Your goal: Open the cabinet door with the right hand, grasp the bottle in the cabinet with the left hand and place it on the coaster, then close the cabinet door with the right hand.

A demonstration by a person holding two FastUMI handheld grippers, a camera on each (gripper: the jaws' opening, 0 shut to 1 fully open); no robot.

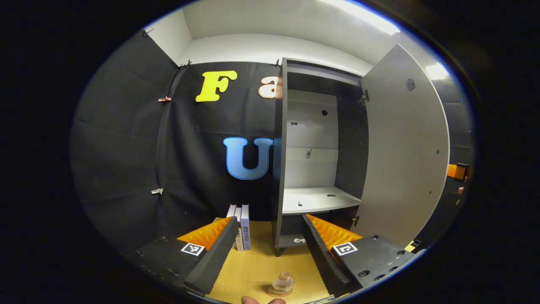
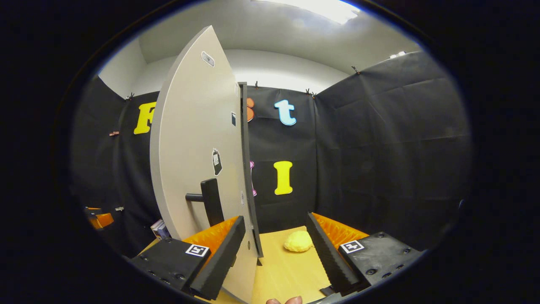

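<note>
Inventory, left gripper view: one cabinet, one cabinet door swung fully open to the right, one clear bottle standing on one round coaster on the wooden table, and a small row of books (count uncertain, about three) upright just left of the cabinet's foot.

Left gripper: jaws spread wide, holding nothing. The bottle sits near and low between the two fingers, touching neither.

Cabinet interior: the white shelf carries no bottle; only small fittings show on it and on the back panel.

Right gripper view: one door handle on the outer face of the cabinet door, one yellow lump lying on the table farther back on the right.

Right gripper: jaws wide apart, gripping nothing. The door's free edge passes between the fingers, close against the left finger; contact cannot be confirmed. The handle stands just beyond that finger, ungrasped.
</note>
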